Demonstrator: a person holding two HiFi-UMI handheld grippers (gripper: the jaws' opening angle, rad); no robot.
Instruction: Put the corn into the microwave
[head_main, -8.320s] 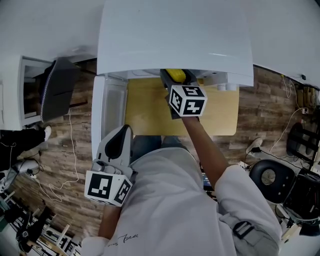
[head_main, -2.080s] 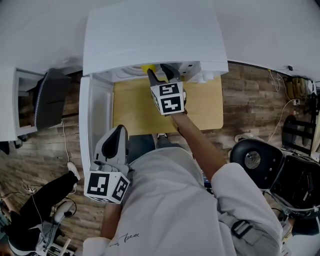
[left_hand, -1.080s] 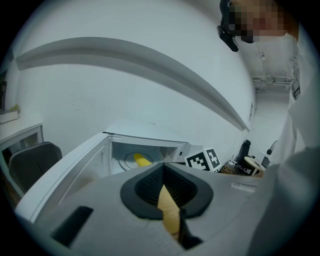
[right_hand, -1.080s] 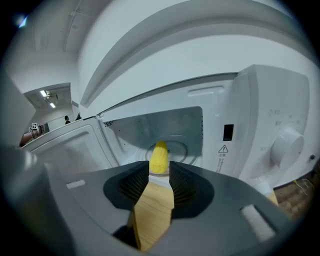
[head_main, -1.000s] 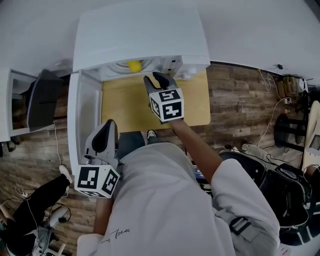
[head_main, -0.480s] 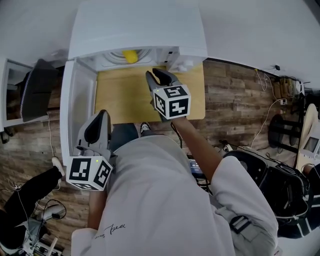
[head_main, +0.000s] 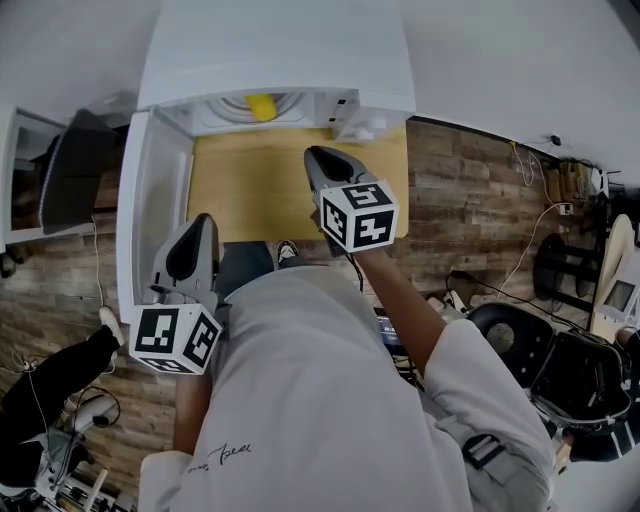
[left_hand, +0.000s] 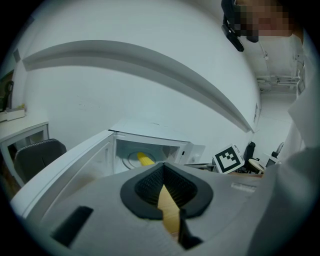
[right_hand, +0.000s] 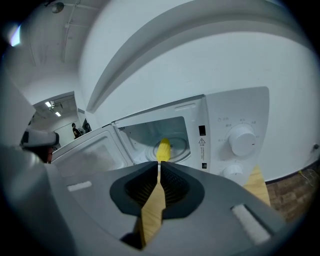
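The yellow corn (head_main: 261, 106) lies on the turntable inside the white microwave (head_main: 280, 50), whose door (head_main: 150, 200) hangs open to the left. It also shows in the left gripper view as the corn (left_hand: 145, 159) and in the right gripper view as the corn (right_hand: 163, 149). My right gripper (head_main: 318, 155) hovers over the wooden table (head_main: 250, 190), well in front of the oven mouth and apart from the corn. Its jaws are closing with nothing between them; the right gripper (right_hand: 158, 165) shows only a thin slit. My left gripper (head_main: 203, 220) stays low beside the door, shut and empty.
The microwave's two control knobs (right_hand: 242, 140) sit to the right of the cavity. A dark chair (head_main: 70, 170) stands at a white desk on the left. A black office chair (head_main: 590, 370) and cables crowd the wooden floor on the right.
The right gripper has drawn back from the oven mouth toward the person, and its jaws have come together. The corn stays on the turntable. The left gripper has kept still.
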